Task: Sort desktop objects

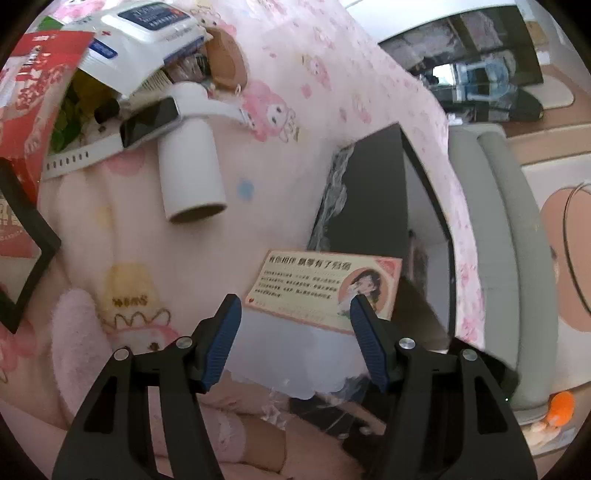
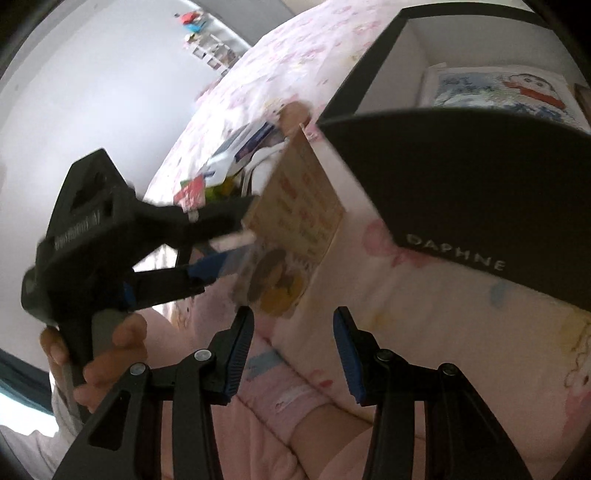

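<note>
A printed card (image 1: 325, 290) with a girl's picture lies on the pink cartoon blanket, just ahead of my open left gripper (image 1: 295, 314). In the right wrist view the same card (image 2: 295, 229) appears blurred beside the left gripper's fingers (image 2: 221, 258). My right gripper (image 2: 293, 321) is open and empty, below the card. A black DAPHNE box (image 2: 480, 206) stands open at the right; it also shows in the left wrist view (image 1: 384, 206).
A white tube (image 1: 190, 170), a smartwatch with white strap (image 1: 147, 123), a red packet (image 1: 29, 107), white medicine boxes (image 1: 147, 33) and a brown pouch (image 1: 225, 59) lie at the back left. A grey chair (image 1: 498, 240) stands beyond the bed edge.
</note>
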The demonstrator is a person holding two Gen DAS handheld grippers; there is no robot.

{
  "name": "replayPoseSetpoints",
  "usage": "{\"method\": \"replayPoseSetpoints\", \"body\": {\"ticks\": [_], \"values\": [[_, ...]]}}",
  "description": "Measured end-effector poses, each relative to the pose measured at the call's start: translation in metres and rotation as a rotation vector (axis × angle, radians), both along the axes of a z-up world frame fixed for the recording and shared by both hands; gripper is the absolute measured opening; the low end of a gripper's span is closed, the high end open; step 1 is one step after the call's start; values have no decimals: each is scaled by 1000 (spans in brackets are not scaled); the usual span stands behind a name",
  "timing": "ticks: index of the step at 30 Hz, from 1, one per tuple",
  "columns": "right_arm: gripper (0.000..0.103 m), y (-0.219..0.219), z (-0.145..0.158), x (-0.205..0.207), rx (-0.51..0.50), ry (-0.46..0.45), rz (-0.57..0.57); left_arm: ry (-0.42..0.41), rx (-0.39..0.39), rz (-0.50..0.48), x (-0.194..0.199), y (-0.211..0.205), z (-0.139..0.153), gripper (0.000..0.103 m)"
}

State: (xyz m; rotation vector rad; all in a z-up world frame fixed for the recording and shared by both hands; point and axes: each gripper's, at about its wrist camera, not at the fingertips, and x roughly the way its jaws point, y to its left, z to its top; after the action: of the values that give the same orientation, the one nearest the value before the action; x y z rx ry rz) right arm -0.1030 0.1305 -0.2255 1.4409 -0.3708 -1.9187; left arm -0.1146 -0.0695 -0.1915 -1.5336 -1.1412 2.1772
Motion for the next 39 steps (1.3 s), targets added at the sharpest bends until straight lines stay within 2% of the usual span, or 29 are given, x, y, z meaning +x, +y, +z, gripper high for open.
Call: {"method": "replayPoseSetpoints", "body": {"ticks": [8, 11, 14, 16, 17, 18, 21, 24, 29, 31, 33, 34, 36, 39], "values": [[41, -4, 0, 4, 28, 24, -24, 112, 98, -50, 6, 7, 17, 65], [41, -6, 5, 7, 31, 95, -66, 155, 17, -93, 5, 20, 27, 74], [41, -14, 6, 10, 15, 111, -45, 135, -107, -129, 3, 32, 28, 73], [41, -15, 6, 12, 17, 112, -39, 72, -211, -110, 0, 33, 19, 65], [41, -15, 5, 12, 20, 107, -42, 23, -240, -85, -2, 30, 11, 47], [41, -14, 5, 11, 20, 100, -51, -6, -230, -74, -3, 26, 6, 30], [41, -7, 0, 7, 15, 67, -88, -61, -186, -17, -6, 13, -6, 11], [41, -4, -5, 5, 28, 37, -118, -78, -145, 17, -6, 5, -10, 4], [41, 3, -5, 5, 62, 52, -202, -145, -91, 47, -7, -3, -24, 6], [41, 5, -1, -2, 57, 48, -218, -154, -88, 69, -4, -7, -24, 14], [41, 4, -6, -8, 53, 19, -218, -157, -88, 95, 0, -10, -23, 32], [41, 2, -9, -11, 53, 9, -212, -155, -93, 116, 3, -13, -21, 33], [41, 0, -11, -11, 43, -12, -200, -149, -138, 159, 8, -19, -12, 33], [42, -7, -21, -26, -13, -78, -171, -139, -294, 154, 13, -23, 5, 33]]}}
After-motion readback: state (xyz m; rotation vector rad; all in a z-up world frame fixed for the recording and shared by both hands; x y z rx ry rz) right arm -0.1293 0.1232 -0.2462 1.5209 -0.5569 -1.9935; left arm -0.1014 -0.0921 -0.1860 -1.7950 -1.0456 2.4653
